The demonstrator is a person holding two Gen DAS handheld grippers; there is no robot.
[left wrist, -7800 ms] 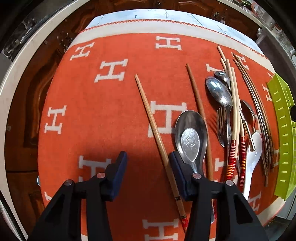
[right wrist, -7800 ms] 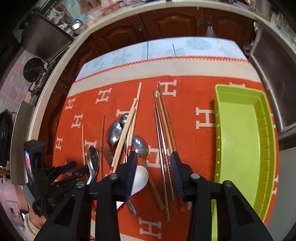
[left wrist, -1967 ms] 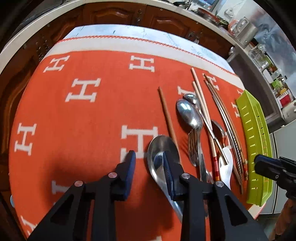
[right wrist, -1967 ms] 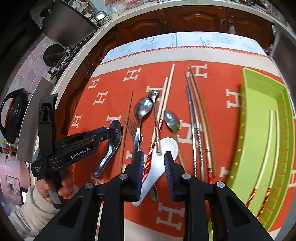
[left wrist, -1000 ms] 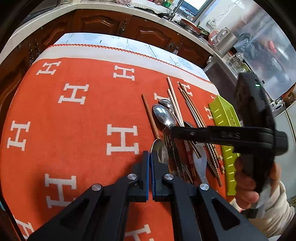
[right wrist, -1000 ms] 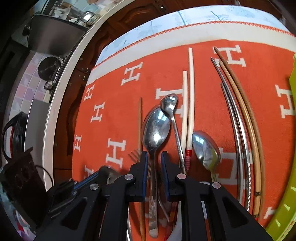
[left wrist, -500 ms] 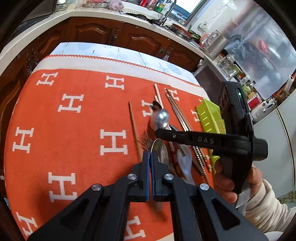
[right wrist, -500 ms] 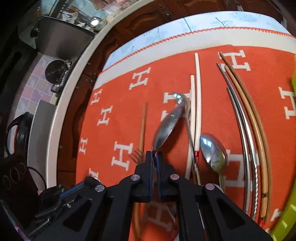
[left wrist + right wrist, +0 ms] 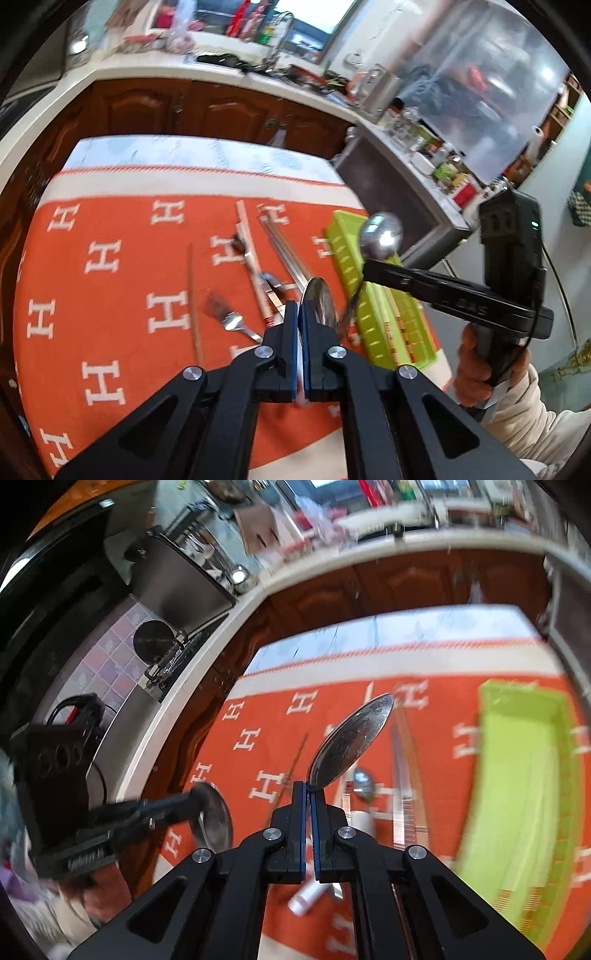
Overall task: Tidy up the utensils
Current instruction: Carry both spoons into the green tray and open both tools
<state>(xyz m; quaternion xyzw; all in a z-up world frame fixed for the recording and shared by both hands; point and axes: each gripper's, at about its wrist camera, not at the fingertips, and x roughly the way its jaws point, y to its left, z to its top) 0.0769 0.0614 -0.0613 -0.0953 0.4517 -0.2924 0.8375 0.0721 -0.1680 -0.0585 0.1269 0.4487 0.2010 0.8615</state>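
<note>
Inside the green tray [image 9: 373, 325], red-banded chopsticks [image 9: 397, 325]; both tongs [image 9: 298, 314] [image 9: 308, 792] clamped on spoons [image 9: 320, 301] [image 9: 351, 740].

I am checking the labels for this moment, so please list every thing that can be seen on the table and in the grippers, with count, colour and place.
Cloth: one, orange with white H marks, covers the table.
Tray: one, lime green, on the cloth's right side.
Round spoon: one, silver, held in the left gripper.
Oval spoon: one, silver, held in the right gripper.
Fork: one, silver, on the cloth.
Brown chopstick: one, on the cloth left of the fork.
Other chopsticks and spoons: blurred, uncounted, mid-cloth.
Left gripper: black, shut on the round spoon.
Right gripper: black, shut on the oval spoon.
</note>
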